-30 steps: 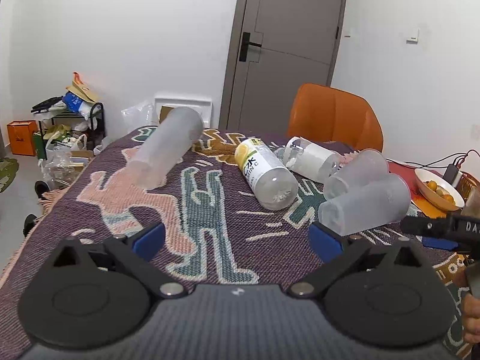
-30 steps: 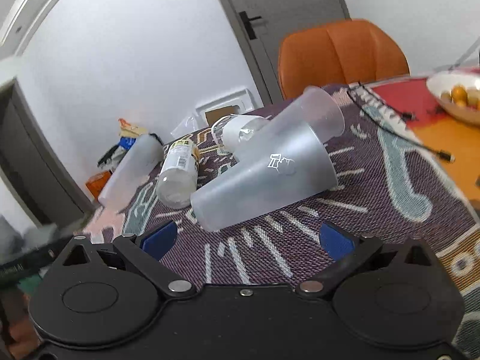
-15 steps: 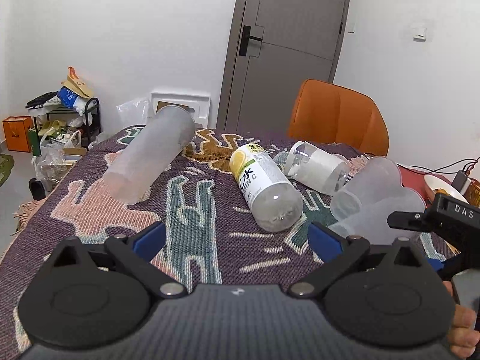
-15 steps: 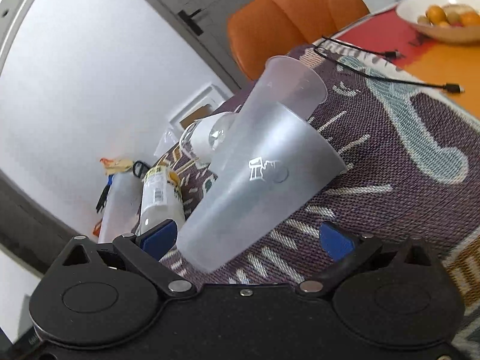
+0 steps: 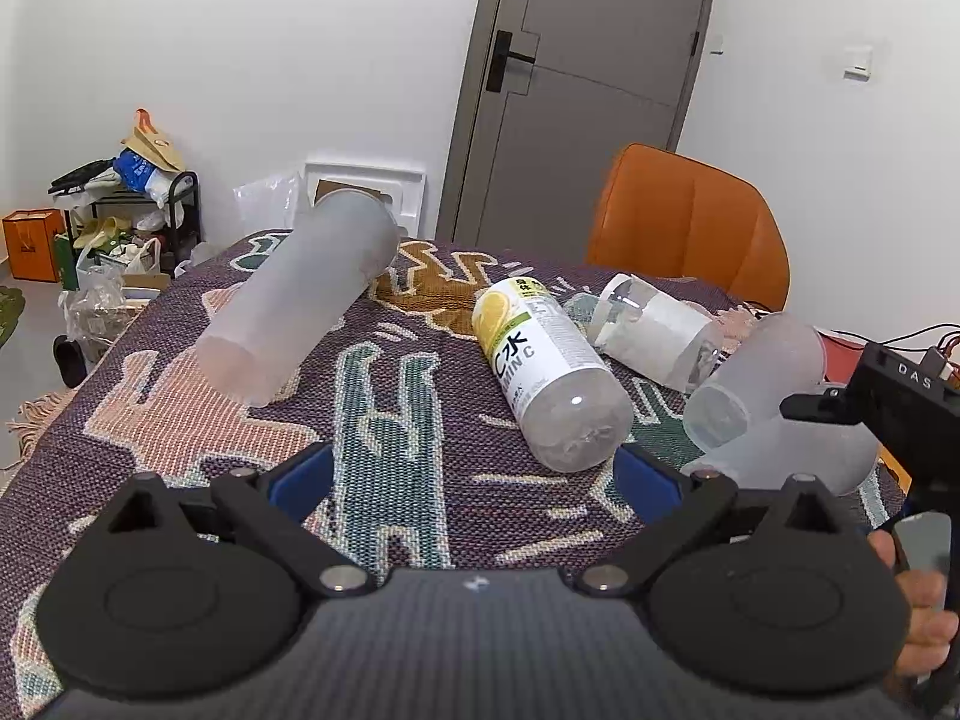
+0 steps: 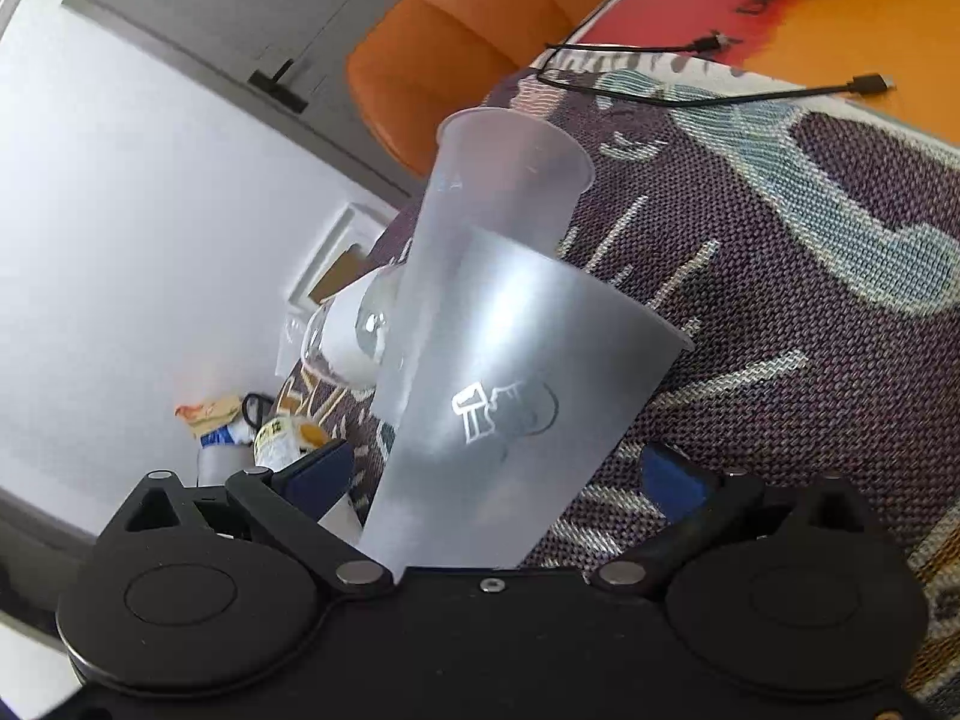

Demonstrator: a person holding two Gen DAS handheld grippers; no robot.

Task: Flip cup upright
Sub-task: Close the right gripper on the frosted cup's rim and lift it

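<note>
- We work over a worktop [image 5: 180,420] under a patterned woven cloth, in a white-walled room with a grey door.
- Our right gripper [image 6: 492,480] has its fingers wide around the logo-printed frosted cup [image 6: 510,396], which lies on its side, not yet upright.
- A second frosted cup [image 6: 498,180] lies just behind, touching.
- The left gripper [image 5: 474,480] hangs wide and empty.
- A second ago the right gripper was farther back and less rolled.

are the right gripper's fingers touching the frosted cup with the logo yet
Apart. In the right wrist view the logo cup lies between the blue fingers, with patterned cloth visible between its wall and each; the right gripper is open.
</note>
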